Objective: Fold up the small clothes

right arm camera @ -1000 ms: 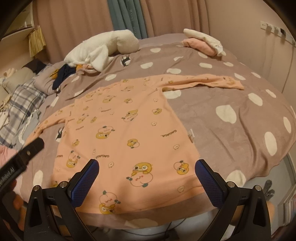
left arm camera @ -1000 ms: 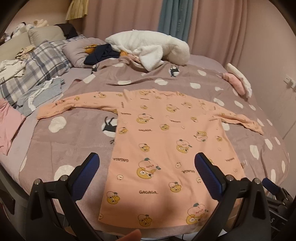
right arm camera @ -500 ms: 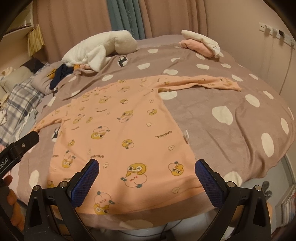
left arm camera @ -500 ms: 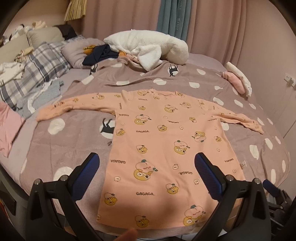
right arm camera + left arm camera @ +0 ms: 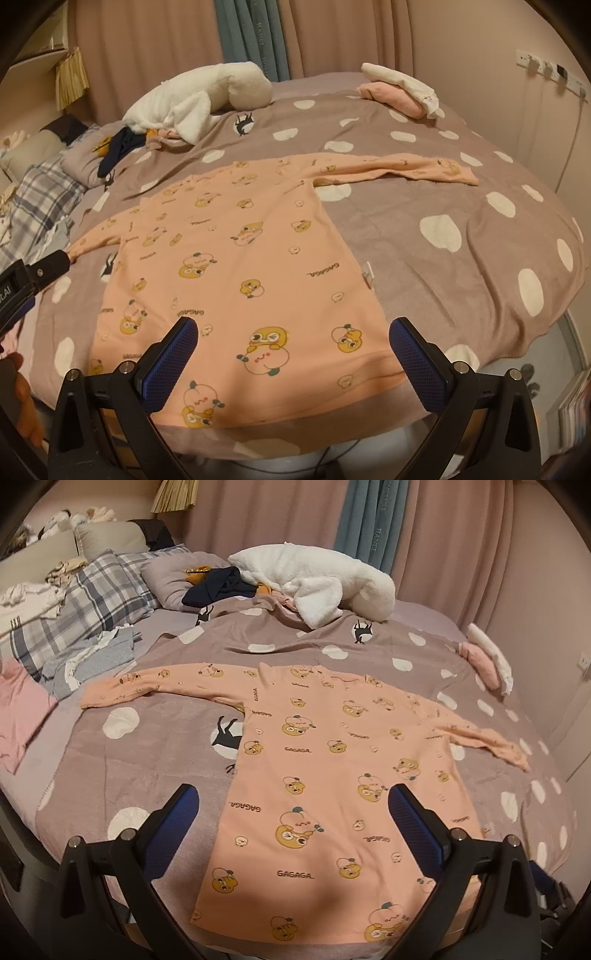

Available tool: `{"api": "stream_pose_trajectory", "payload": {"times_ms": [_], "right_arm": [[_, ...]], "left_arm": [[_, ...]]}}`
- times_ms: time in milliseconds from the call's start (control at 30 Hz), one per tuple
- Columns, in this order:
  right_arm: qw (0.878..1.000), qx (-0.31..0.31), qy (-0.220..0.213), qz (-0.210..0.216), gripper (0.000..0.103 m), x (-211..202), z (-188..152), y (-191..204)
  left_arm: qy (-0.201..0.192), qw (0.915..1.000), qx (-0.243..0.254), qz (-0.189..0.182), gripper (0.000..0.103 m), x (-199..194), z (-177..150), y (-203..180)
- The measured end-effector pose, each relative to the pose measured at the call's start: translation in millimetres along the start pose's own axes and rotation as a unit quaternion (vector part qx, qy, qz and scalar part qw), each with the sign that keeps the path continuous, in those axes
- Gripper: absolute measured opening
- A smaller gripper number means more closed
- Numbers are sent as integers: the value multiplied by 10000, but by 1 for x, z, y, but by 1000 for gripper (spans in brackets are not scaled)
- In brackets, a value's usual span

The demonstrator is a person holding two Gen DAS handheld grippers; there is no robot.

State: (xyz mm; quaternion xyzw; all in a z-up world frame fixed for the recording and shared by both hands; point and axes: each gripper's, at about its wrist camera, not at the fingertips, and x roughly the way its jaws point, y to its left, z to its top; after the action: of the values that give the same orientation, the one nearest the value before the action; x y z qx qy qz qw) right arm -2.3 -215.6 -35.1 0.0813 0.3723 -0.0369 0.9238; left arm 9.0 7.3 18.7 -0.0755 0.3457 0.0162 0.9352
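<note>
Meanwhile, both grippers, left point(image 5: 293, 821) & right point(image 5: 293, 347), are seen drawn slightly back vs. 1 s ago, jaws spread wide w/ nothing held; peach long-sleeved top point(image 5: 332, 775) lies flat, unfolded, on polka-dot blanket point(image 5: 461, 229), so folding is judged not yet begun.

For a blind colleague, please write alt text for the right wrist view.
A peach long-sleeved top with cartoon prints lies flat, sleeves spread, on a mauve blanket with white spots. The right gripper hangs over its hem with jaws open, holding nothing. A white fluffy garment lies behind, before pink curtains.
</note>
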Motion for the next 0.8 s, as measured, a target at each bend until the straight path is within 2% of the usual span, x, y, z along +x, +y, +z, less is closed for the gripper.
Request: {"api": "stream_pose_trajectory", "payload": {"times_ms": [133, 200, 367, 500, 633, 800], "right_arm": [[10000, -42, 27, 8, 103, 1, 0, 3], [10000, -66, 40, 21, 103, 1, -1, 4], [9999, -122, 41, -10, 103, 2, -1, 6], [9999, -112, 44, -19, 103, 2, -2, 6], [9999, -85, 35, -42, 103, 2, -1, 5], [9999, -82, -7, -74, 103, 0, -1, 4]], "left_arm": [[6, 9983, 300, 491, 103, 7, -3, -5], [19, 9978, 385, 549, 103, 10, -5, -5], [27, 9989, 111, 446, 102, 13, -4, 5], [-35, 9998, -34, 196, 102, 9, -2, 4], [58, 9995, 199, 253, 102, 10, -1, -3], [267, 9995, 163, -87, 102, 16, -4, -4]]}}
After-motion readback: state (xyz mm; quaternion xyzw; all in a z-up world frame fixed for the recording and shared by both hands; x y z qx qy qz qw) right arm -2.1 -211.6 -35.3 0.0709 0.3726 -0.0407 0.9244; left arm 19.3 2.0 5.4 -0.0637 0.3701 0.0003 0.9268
